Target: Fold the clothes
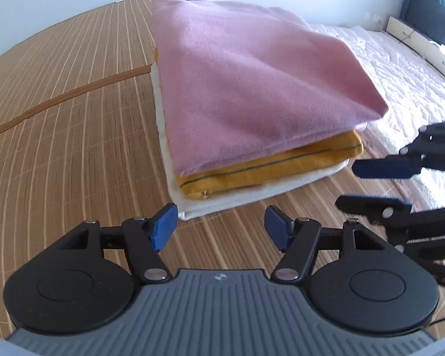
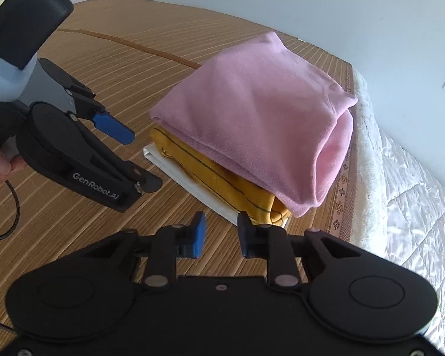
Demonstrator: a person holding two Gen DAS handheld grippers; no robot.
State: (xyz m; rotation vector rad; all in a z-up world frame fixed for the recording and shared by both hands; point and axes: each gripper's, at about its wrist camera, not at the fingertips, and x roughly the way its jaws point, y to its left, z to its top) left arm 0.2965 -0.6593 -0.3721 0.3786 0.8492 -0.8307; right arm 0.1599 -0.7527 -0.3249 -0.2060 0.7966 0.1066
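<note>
A stack of folded clothes sits on the bamboo mat (image 1: 59, 124): a pink garment (image 1: 252, 80) on top, a mustard-yellow one (image 1: 270, 169) beneath it, and a white one (image 1: 252, 198) at the bottom, beside a white quilted cover (image 1: 400, 68). The left gripper (image 1: 219, 227) hovers just short of the stack's near corner, its jaws spread wide with nothing between them. The right gripper (image 2: 221, 233) points at the stack's other near corner, its jaws narrowly parted and empty, pressing on no cloth.

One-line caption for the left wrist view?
Open left gripper faces stacked folded pink fleece, mustard garment and white cloth on bamboo mat.
</note>
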